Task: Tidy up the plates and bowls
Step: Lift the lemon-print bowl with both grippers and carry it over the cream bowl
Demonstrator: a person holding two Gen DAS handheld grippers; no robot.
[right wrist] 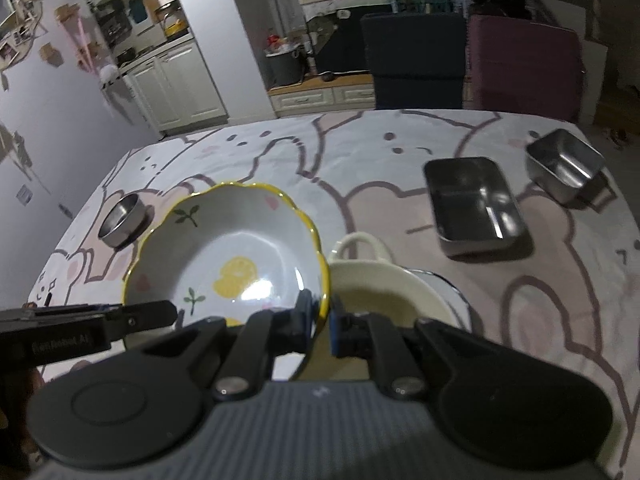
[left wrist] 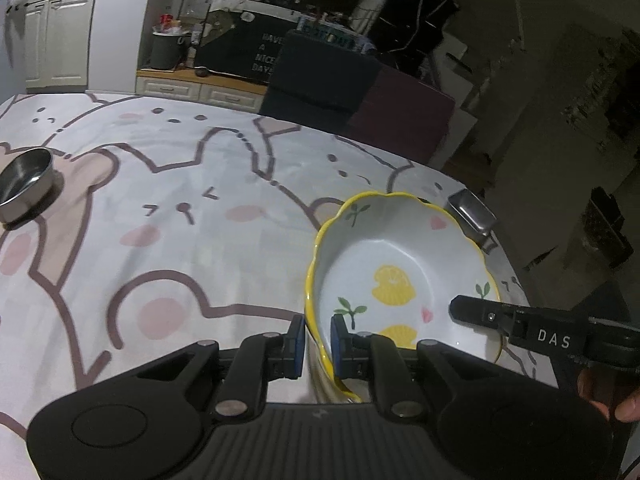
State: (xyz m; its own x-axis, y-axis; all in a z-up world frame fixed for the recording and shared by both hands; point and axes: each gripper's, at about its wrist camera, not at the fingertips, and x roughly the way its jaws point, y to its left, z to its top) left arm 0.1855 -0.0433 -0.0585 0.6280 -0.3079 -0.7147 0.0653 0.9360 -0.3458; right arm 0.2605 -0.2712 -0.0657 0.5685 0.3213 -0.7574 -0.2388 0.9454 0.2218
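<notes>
Both grippers pinching one scalloped bowl (right wrist: 236, 256) by opposite rims: left gripper (left wrist: 318, 340) clamped on its near-left edge, right gripper (right wrist: 320, 320) on its right edge. Carried tilted above the table (left wrist: 180, 216), mouth up, round, so no long axis. Just right of the bowl, a cream dish (right wrist: 380, 284); left of it, a steel cup (right wrist: 122, 220); well right, a steel tray (right wrist: 476, 204) and tin (right wrist: 564, 168). Sorting barely begun: nothing visibly stacked, everything else apparently still to gather.
</notes>
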